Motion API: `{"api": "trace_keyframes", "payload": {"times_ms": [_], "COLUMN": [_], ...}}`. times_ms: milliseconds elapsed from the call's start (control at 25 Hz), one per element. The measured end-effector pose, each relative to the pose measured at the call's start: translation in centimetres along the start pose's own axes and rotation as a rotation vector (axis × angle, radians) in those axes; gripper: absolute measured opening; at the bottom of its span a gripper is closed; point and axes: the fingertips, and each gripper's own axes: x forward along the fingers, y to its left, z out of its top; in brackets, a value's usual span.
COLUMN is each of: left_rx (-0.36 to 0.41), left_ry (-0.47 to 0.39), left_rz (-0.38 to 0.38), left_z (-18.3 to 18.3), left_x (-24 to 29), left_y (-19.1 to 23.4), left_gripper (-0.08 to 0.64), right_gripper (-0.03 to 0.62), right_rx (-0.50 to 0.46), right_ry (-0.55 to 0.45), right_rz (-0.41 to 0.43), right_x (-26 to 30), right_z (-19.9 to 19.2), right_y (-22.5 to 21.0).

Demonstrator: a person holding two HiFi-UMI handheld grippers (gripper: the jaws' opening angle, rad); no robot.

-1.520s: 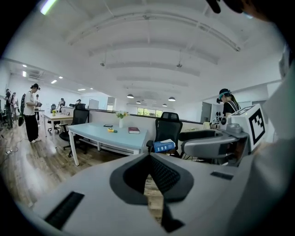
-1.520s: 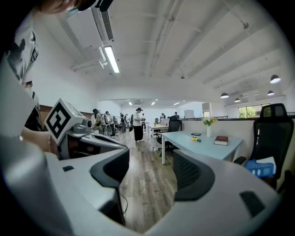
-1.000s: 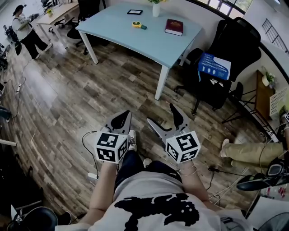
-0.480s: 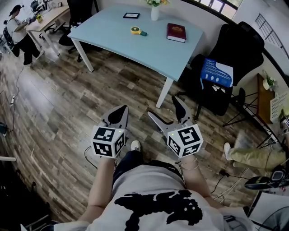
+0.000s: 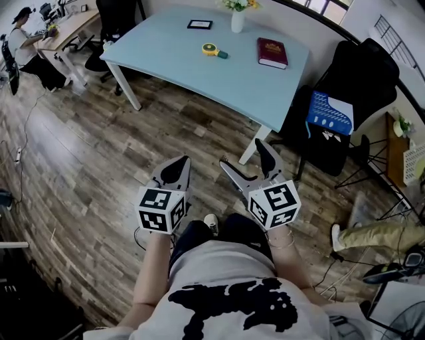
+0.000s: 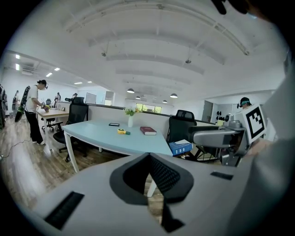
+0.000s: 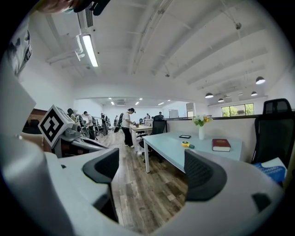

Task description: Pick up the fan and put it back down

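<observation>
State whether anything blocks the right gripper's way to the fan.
Nothing visible does: only floor and bare table lie between the right gripper and the fan; the red book sits off to one side.

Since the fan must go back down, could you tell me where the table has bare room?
The table is bare along its near edge, in front of the fan and book, and at its left end. The far edge is crowded: tablet and vase.

pale blue table [image 5: 166, 56] | yellow fan [image 5: 210, 48] | red book [image 5: 273, 53] | vase [image 5: 238, 22] | tablet [image 5: 199, 24]
</observation>
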Motion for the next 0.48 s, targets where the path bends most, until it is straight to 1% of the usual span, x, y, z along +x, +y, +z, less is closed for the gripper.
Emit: {"api": "trace_keyframes", "payload": {"times_ms": [160,280,480], "left_rx": [-0.028,-0.051,-0.049], "left_ry": [0.017,0.029,0.022], "left_rz": [-0.011,-0.023,-0.022], "left_z": [-1.2,-1.7,-0.3], "left_x": [0.6,1.9,3.9], "left_y": [0.9,1.2,2.6], "left_gripper": [0.011,0.011,0.011], "right_gripper": [0.430,0.430,0.430], "right_rx": [-0.005,-0.022,-0.019], "right_ry": [0.039,0.051,0.070], "right_rz": [0.016,0.013,0.019], "right_x": [1.4,2.4,5.3], "right_z": [-0.8,-0.7,-0.5], "right_y": [0.6,0.0,-1.7]}}
